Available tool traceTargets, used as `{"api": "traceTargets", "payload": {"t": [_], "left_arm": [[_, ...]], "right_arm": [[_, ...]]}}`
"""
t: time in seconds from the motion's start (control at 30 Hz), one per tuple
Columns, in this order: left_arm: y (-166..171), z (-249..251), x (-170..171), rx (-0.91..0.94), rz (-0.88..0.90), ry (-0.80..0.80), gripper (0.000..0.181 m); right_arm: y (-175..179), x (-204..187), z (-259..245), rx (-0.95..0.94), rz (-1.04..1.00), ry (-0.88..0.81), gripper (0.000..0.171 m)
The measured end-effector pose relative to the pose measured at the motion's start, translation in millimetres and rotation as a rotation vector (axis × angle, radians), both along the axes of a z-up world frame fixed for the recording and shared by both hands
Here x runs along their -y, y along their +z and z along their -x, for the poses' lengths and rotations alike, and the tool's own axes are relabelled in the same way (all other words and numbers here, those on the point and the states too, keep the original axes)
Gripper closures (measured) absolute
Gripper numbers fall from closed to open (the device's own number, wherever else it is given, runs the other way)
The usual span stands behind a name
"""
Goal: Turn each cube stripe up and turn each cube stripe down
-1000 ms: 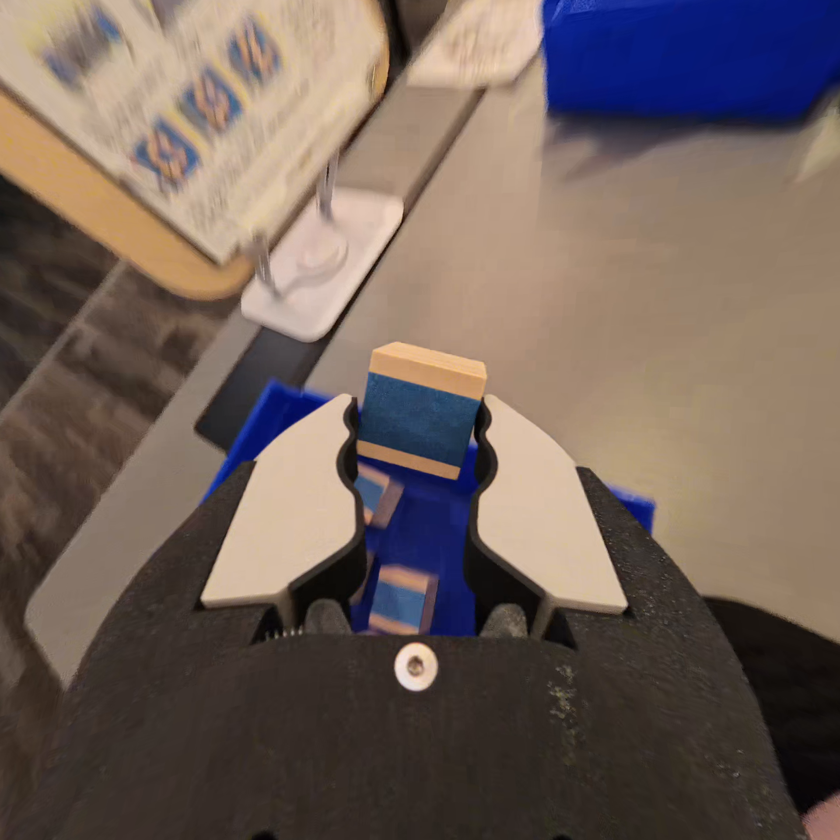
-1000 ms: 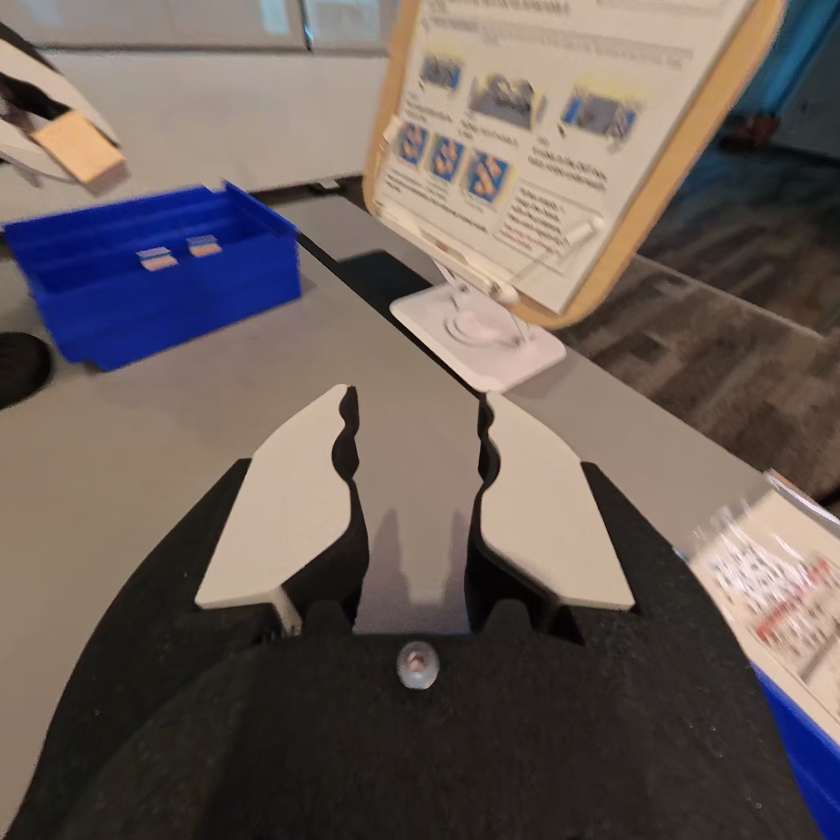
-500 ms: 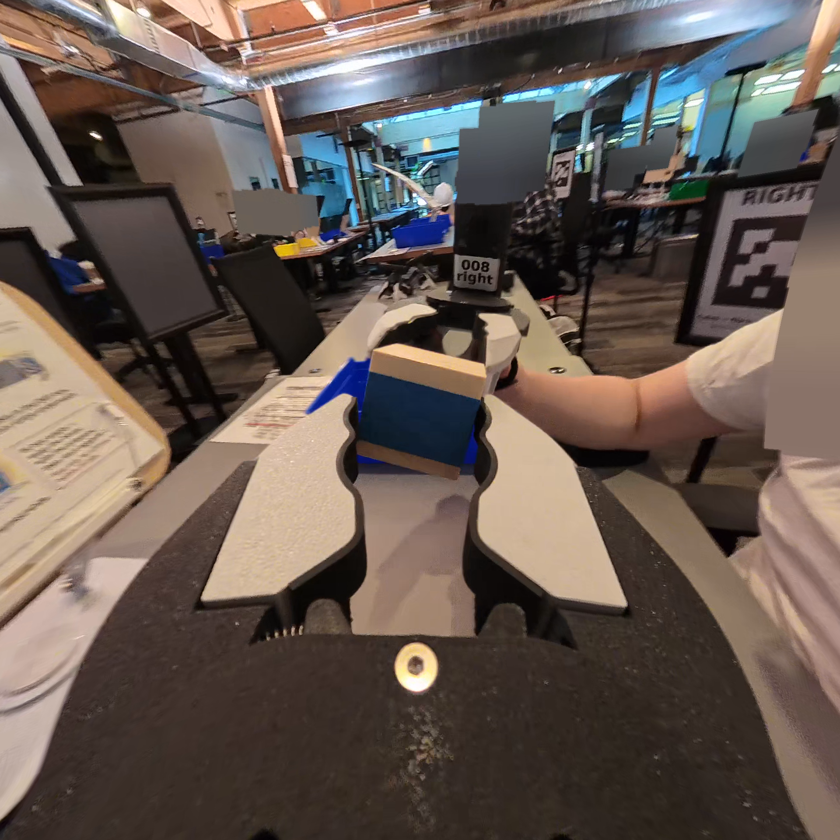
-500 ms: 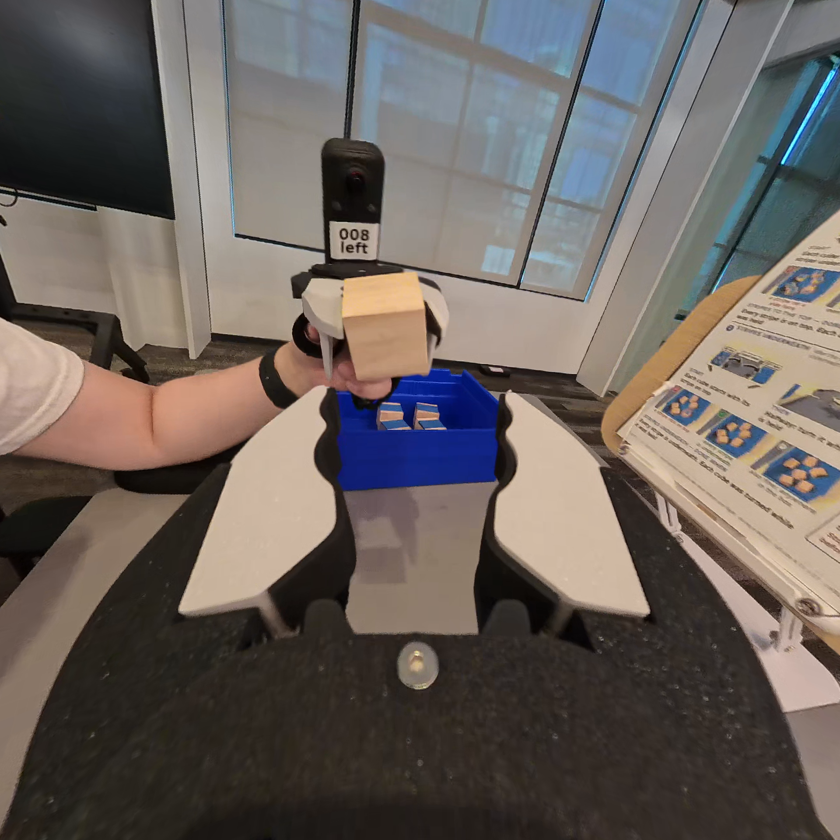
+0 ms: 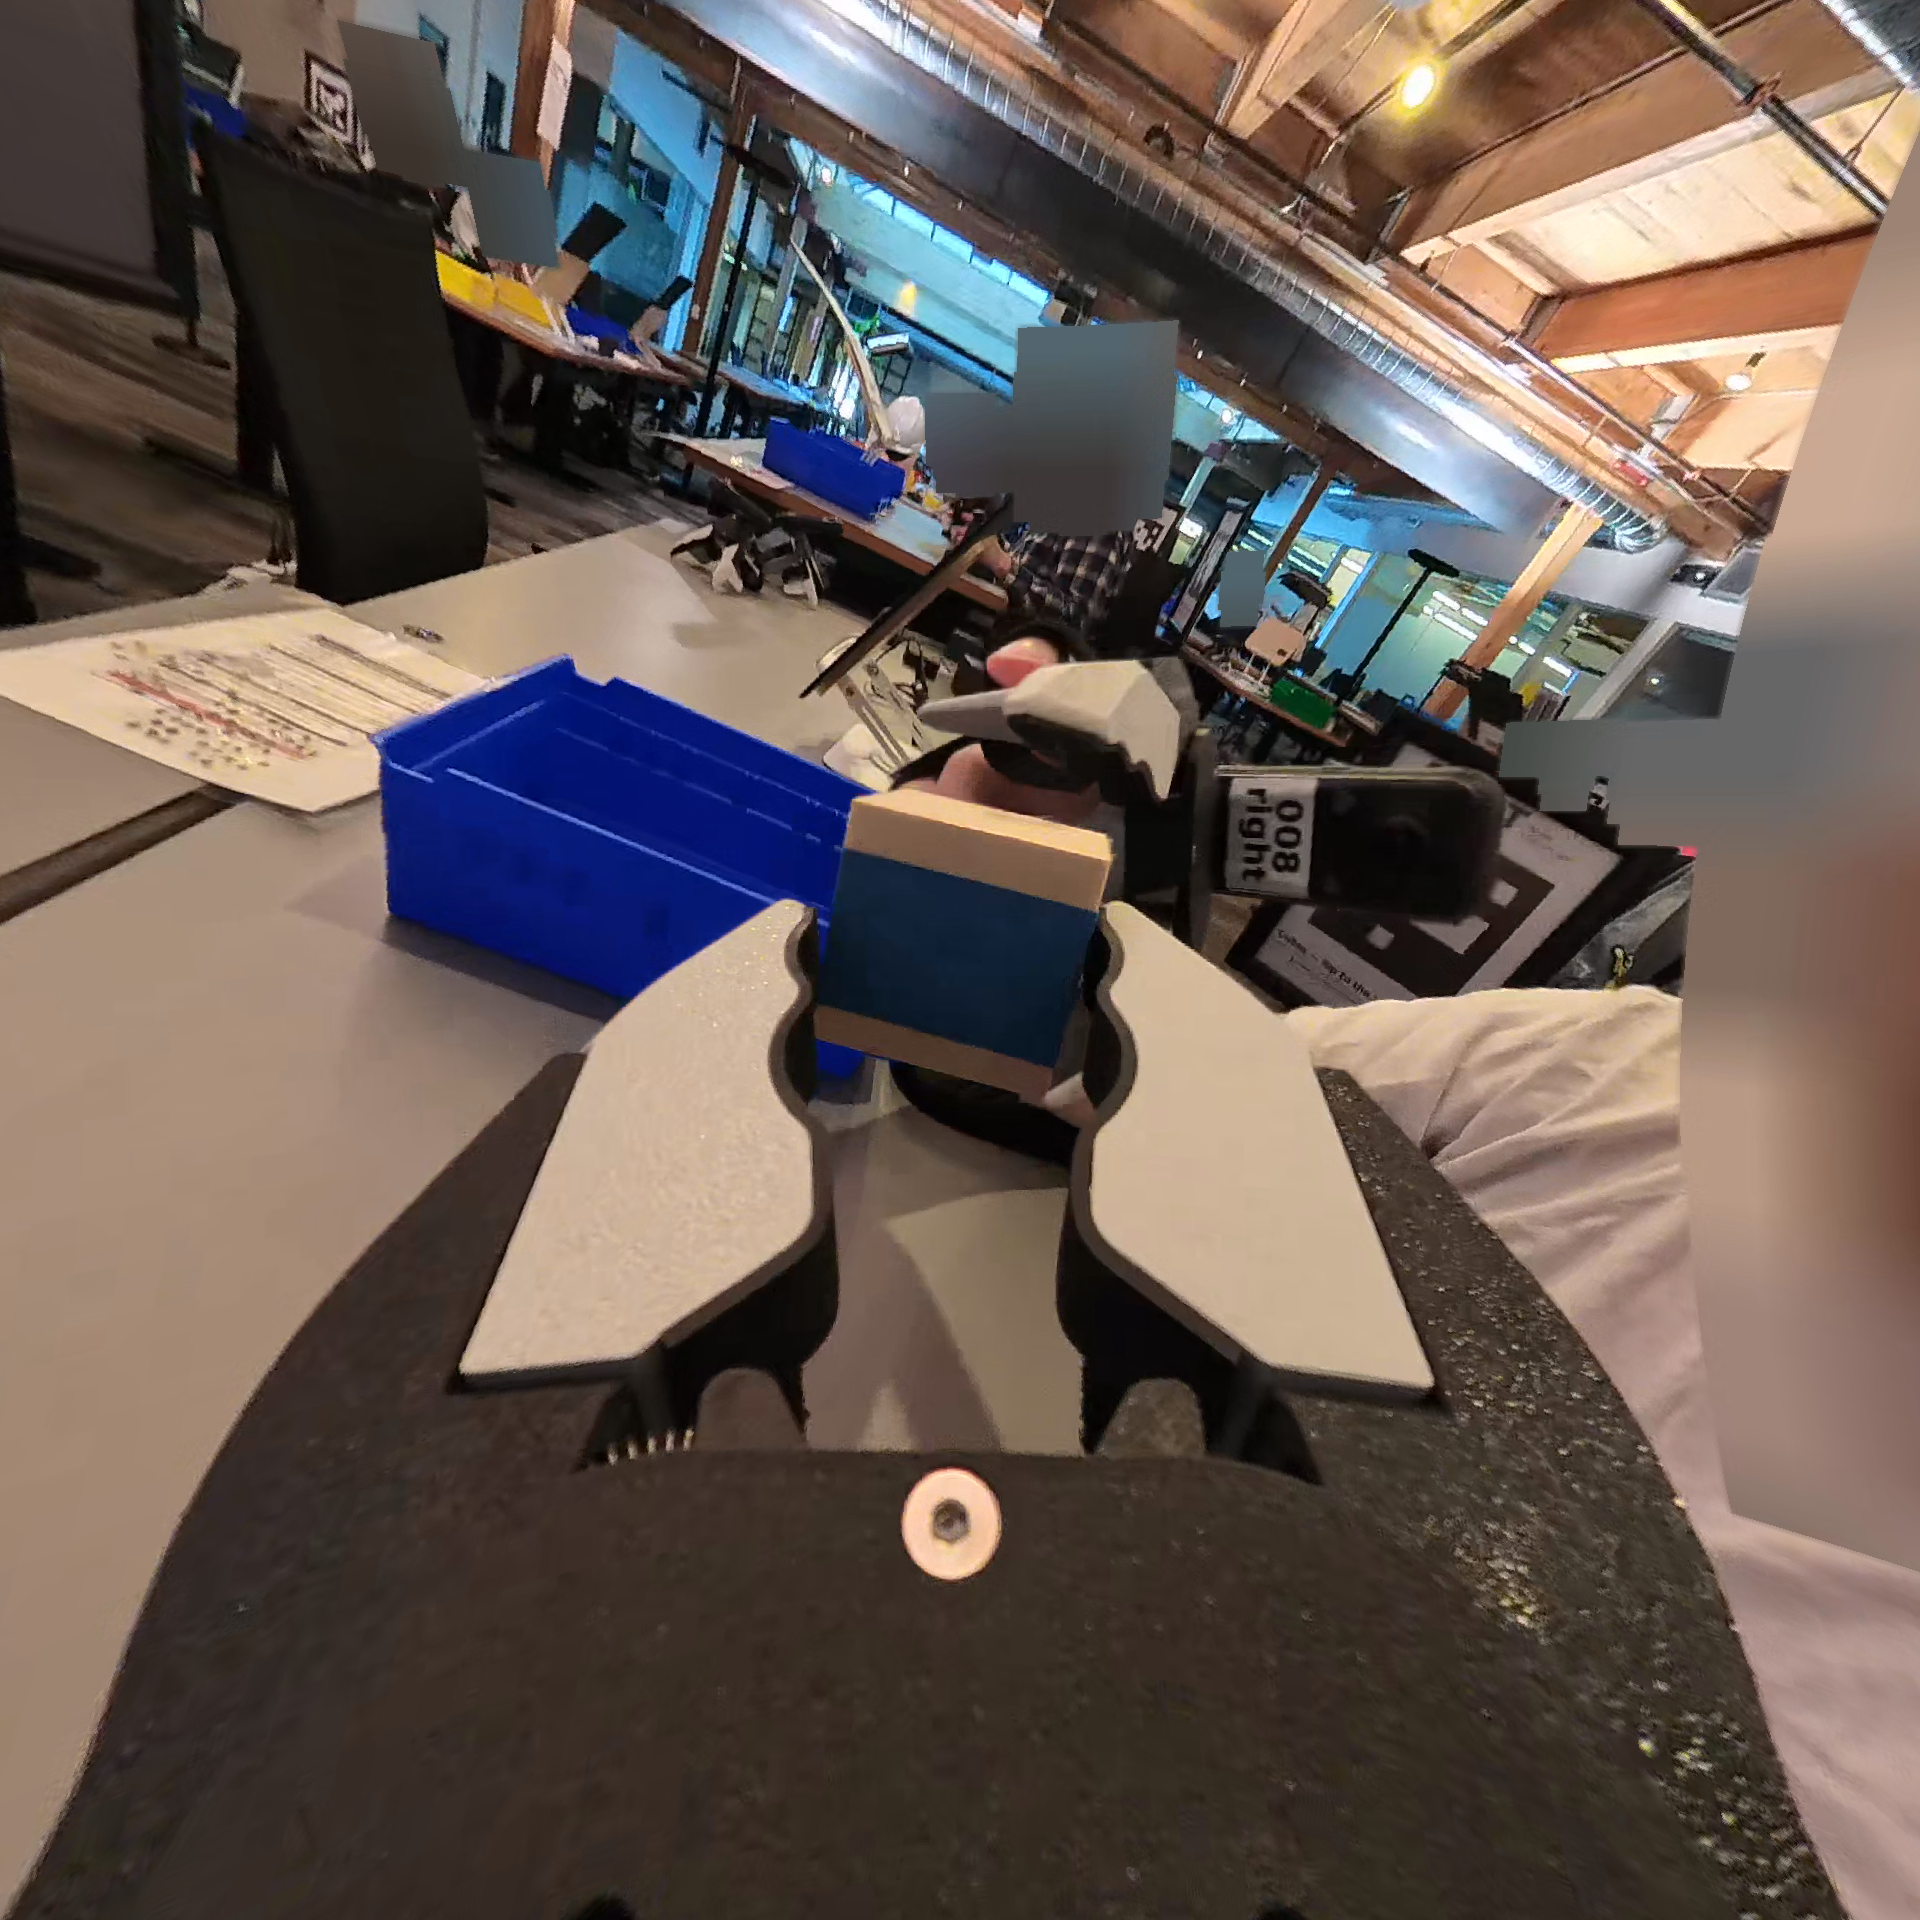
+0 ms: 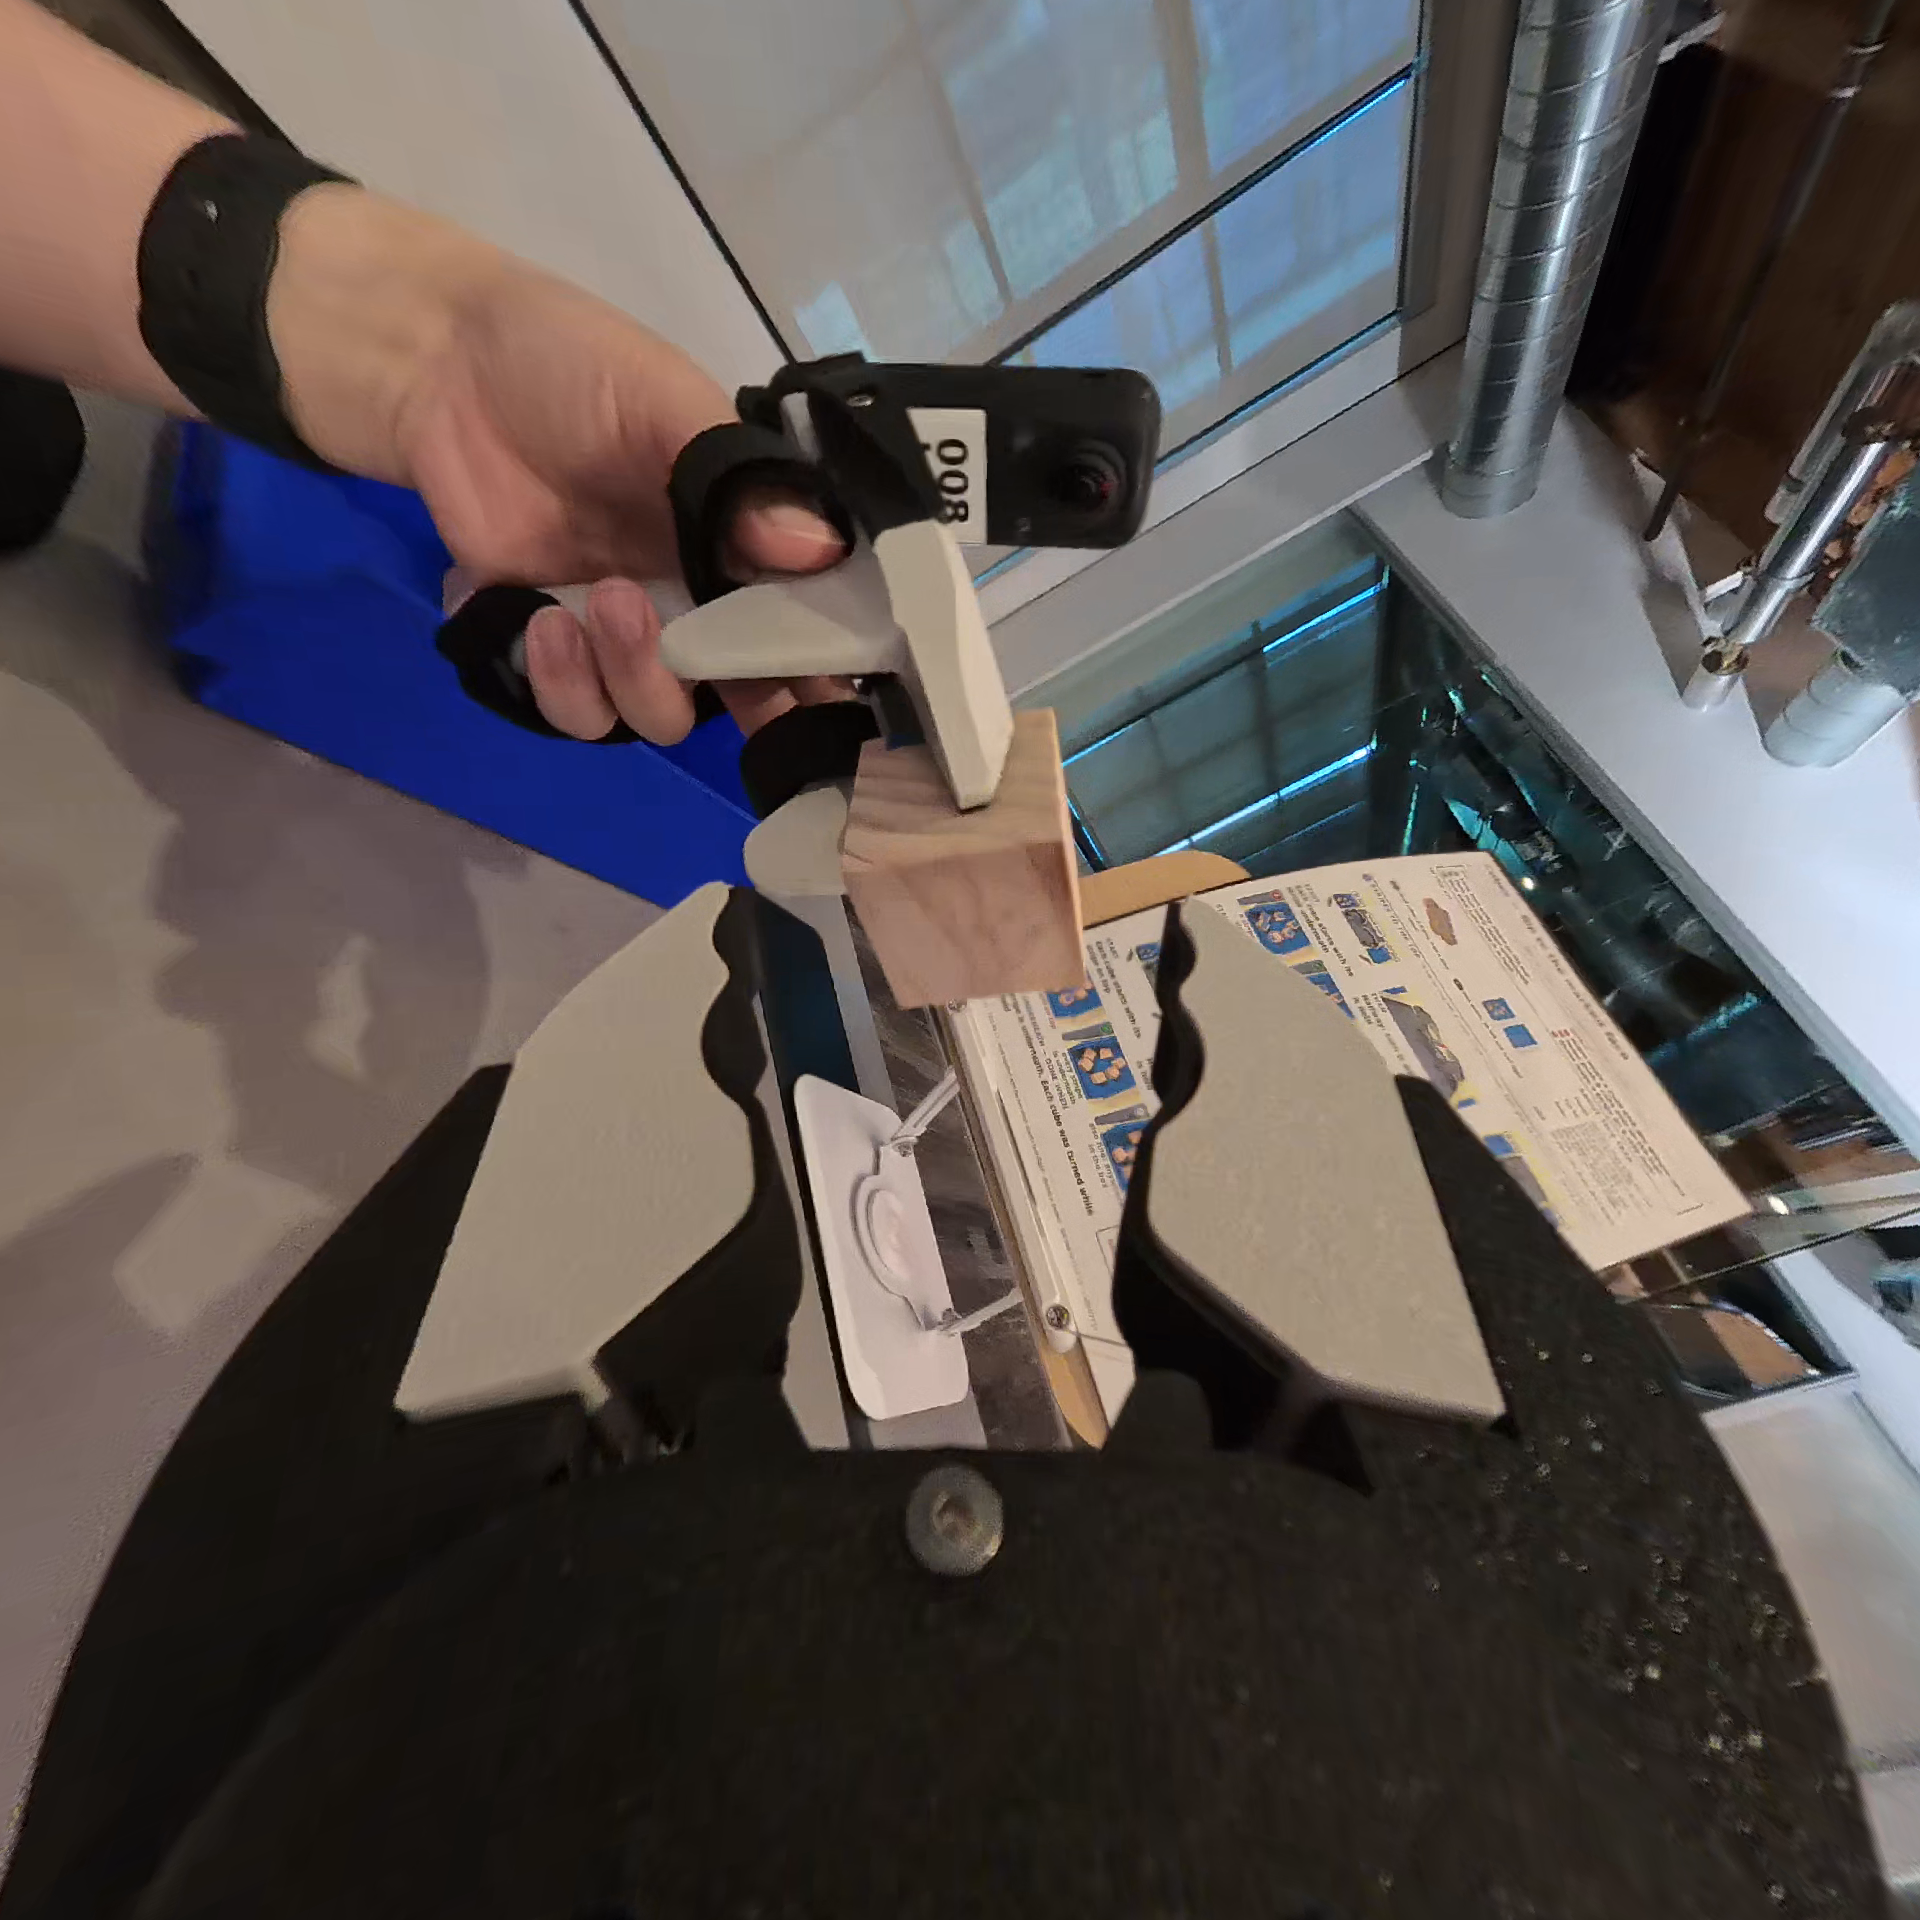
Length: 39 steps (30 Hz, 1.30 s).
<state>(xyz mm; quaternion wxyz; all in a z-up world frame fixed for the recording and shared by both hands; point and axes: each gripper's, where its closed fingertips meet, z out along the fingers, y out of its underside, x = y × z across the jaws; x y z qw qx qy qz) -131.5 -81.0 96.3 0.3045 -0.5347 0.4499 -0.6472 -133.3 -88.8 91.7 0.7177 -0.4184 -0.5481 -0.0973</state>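
Note:
My left gripper (image 5: 951, 956) is shut on a wooden cube (image 5: 961, 945) whose blue stripe faces its camera; it holds the cube in the air above the grey table (image 5: 208, 1091). In the right wrist view the same cube (image 6: 961, 894) shows bare wood, pinched by the left gripper's grey fingers (image 6: 951, 665). My right gripper (image 6: 951, 945) is open and empty, rolled on its side, with the cube just beyond its fingertips. It shows in the left wrist view (image 5: 1060, 717) close behind the cube.
A blue bin (image 5: 582, 821) stands on the table left of the cube; another blue bin (image 6: 343, 644) lies behind the left hand. An instruction board on a white stand (image 6: 1351, 1039) is beyond the right gripper. A printed sheet (image 5: 229, 686) lies far left.
Both grippers have rolled and come closer together. The left still holds the cube; the right has opened wider and now has the cube at its fingertips.

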Motion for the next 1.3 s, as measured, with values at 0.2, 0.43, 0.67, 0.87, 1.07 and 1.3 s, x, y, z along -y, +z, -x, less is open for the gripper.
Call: {"api": "traceTargets", "payload": {"t": [0.2, 0.43, 0.67, 0.87, 1.07, 1.3], "left_arm": [[-10.0, -10.2, 17.6, -0.047, 0.054, -0.075, 0.133], [-10.8, -11.7, 25.9, -0.053, 0.059, -0.115, 0.133], [-0.7, -7.2, 26.8, -0.013, 0.063, -0.144, 0.132], [27.2, 20.6, -3.8, 0.033, -0.171, 0.098, 0.108], [27.9, 31.0, -11.3, -0.032, -0.246, 0.181, 0.113], [4.9, 16.4, -5.5, -0.131, -0.243, 0.135, 0.117]], "right_arm": [[-9.4, -1.8, 3.6, 0.074, -0.078, -0.030, 0.110], [-7.3, 2.7, 3.2, 0.096, -0.157, -0.033, 0.126], [-3.3, 7.0, 0.9, 0.093, -0.114, -0.007, 0.126], [45.5, -12.1, -89.2, -0.067, 0.070, -0.198, 0.126], [-28.5, -66.7, -280.8, -0.667, 0.910, -0.712, 0.126], [-184.4, -81.2, -323.4, -0.670, 1.497, -1.028, 0.125]]}}
